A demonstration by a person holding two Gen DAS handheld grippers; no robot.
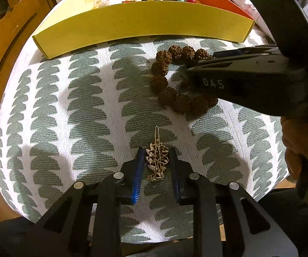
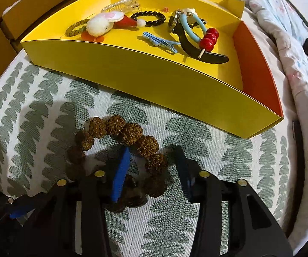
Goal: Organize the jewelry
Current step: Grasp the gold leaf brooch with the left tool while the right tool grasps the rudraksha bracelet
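A gold brooch (image 1: 156, 162) with a long pin lies on the green-and-white patterned cloth (image 1: 85, 107). My left gripper (image 1: 157, 150) points down over it, its blue pads (image 1: 138, 171) set against the brooch's two sides. A bracelet of large brown knobbly beads (image 2: 130, 132) lies farther right on the cloth. My right gripper (image 2: 153, 148) straddles its right side, one finger inside the ring and one outside. A gap shows on both sides of the beads. In the left wrist view the right gripper (image 1: 200, 63) covers part of the bracelet (image 1: 164, 83).
A yellow tray (image 2: 154, 77) with an orange end wall stands behind the bracelet. It holds a plush bunny hair tie (image 2: 99, 24), a black bead bracelet (image 2: 151, 18), a watch (image 2: 175, 21), a blue clip (image 2: 160, 41) and red beads (image 2: 209, 37). Bedding (image 2: 282, 21) lies right, cardboard boxes (image 1: 3, 32) left.
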